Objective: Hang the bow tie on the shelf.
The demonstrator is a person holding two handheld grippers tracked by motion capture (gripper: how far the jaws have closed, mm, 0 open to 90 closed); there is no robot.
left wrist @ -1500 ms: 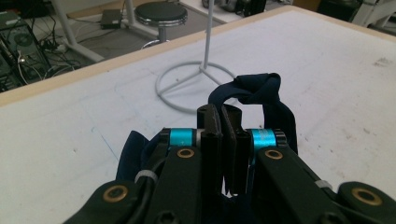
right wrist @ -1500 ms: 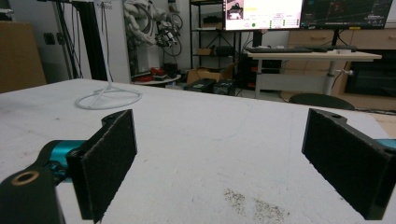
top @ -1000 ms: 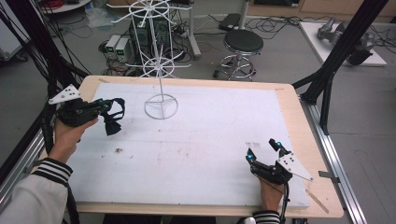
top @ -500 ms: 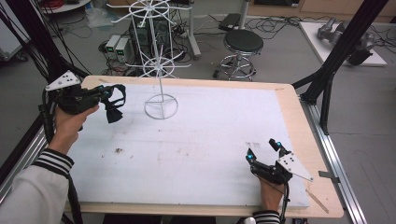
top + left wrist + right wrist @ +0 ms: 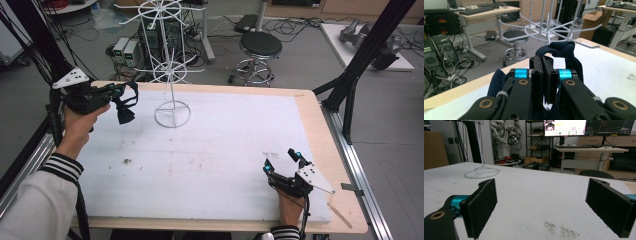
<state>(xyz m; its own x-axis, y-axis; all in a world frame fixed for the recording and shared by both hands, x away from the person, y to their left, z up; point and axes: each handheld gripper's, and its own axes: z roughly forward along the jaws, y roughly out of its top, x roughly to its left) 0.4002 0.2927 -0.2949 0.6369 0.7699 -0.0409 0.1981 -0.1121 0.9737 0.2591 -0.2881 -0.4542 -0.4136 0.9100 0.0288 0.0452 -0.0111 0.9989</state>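
The white wire display rack [image 5: 171,75] standing at the far left part of the table [image 5: 320,125] serves as the landmark here. Nearest the person's edge, and well away from the rack on its right-hand side, the right gripper [image 5: 283,161] rests on the white foam sheet [image 5: 215,150] with the person's right hand [image 5: 289,207] behind it. Its jaws are spread wide with nothing between them; the right gripper view shows the two black pads [image 5: 482,205] far apart over bare sheet, a scatter of dark specks [image 5: 560,228] just ahead of them, and the rack's ring base [image 5: 482,173] far off to the left.

Farther in, to the left of the rack and raised above the table, the left gripper [image 5: 120,95] is held in the person's left hand [image 5: 80,127], whose striped sleeve [image 5: 60,167] comes in from the bottom left corner. Its jaws are clenched on a dark navy fabric piece [image 5: 126,109], which hangs from the tips near the rack's pole without touching it. In the left gripper view the jaws stand pressed together, the navy fabric [image 5: 562,53] loops up over and around them, and the rack's lower ring of hooked arms [image 5: 549,28] spreads just beyond the loop, slightly higher than it.

Beyond the rack, off the table, a black round stool [image 5: 260,47] stands on the floor.
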